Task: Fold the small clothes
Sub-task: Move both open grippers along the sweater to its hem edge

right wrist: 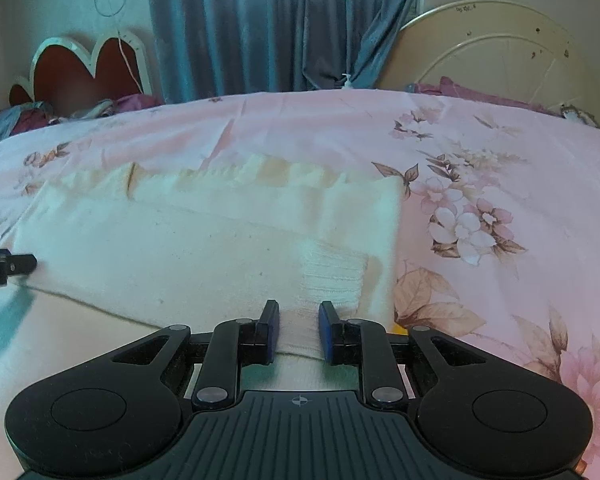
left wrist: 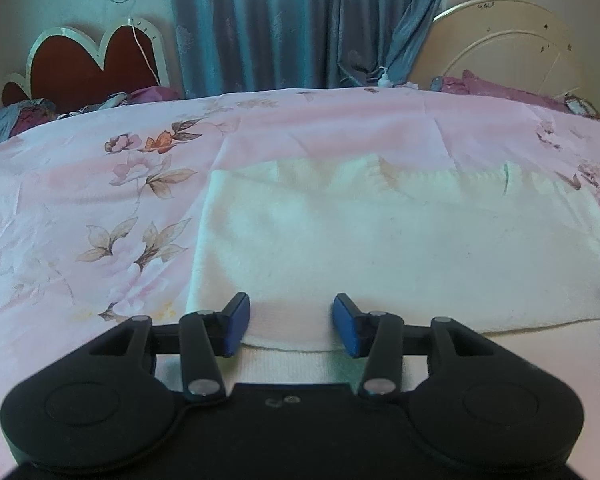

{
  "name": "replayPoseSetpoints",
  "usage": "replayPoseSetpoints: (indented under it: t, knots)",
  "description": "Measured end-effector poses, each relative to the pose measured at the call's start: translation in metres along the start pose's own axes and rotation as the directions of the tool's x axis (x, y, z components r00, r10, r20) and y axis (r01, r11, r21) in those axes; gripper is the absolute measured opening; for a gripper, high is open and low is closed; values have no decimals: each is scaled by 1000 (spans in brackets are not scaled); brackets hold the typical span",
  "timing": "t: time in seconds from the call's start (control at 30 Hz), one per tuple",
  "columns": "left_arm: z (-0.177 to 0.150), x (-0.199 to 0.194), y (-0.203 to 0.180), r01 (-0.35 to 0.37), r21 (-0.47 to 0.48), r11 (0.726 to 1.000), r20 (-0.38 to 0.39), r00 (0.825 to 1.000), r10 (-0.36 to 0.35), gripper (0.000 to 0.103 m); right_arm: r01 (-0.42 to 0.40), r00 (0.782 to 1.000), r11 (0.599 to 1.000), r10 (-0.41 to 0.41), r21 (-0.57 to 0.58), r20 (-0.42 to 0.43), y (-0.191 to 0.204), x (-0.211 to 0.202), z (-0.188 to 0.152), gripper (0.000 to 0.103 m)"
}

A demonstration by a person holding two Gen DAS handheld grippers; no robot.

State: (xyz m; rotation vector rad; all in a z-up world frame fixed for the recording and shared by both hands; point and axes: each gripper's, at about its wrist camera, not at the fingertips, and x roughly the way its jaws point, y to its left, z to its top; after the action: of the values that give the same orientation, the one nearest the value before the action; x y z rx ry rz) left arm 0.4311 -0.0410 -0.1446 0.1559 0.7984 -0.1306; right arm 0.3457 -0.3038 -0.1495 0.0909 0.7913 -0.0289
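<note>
Both tongs (left wrist: 291,327) (right wrist: 299,330) agape over cream garment (left wrist: 380,240) (right wrist: 200,248).

Soft, dim, bluish-pink daylight filtering through the closed curtain (left wrist: 292,24). No hard shadows or glare. Strong fisheye bending with dark vignetted corners. Slightly hazy throughout; smeared motion blur at the inner frame edges.

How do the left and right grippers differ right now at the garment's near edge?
The left gripper has its jaws spread wider than the right gripper.

The left sits near the white garment's left corner; the right sits near its right edge, by a ribbed cuff.

Both are open, straddling the near hem on the pink floral bedspread.
</note>
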Motion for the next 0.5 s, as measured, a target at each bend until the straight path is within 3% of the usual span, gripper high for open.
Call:
replayPoseSetpoints:
  t: [0.2, 0.3, 0.33, 0.37, 0.4, 0.5]
  knots:
    - [1, -3, -9, -47, 33, 998, -16, 999, 48, 47, -6, 999, 999, 5, -38, -40, 3, 1, 8, 23]
    - [3, -15, -11, -42, 35, 998, -26, 999, 43, 48, -41, 999, 999, 41, 7, -9, -2, -17, 9, 27]
    - [3, -22, -12, -33, 38, 999, -18, 999, 33, 50, -48, 999, 999, 48, 17, 0, -3, -23, 8, 41]
    - [2, -28, -13, -30, 46, 999, -9, 1000, 30, 51, -54, 999, 998, 54, 17, 1, -3, -27, 7, 62]
    - [2, -34, -14, -28, 54, 998, -3, 1000, 28, 53, -60, 998, 998, 60, 12, 7, -2, -33, 5, 67]
    - [-3, -57, -13, -3, 53, 999, 12, 1000, 2, 57, -78, 997, 997, 78, 2, 21, 3, -53, -5, 67]
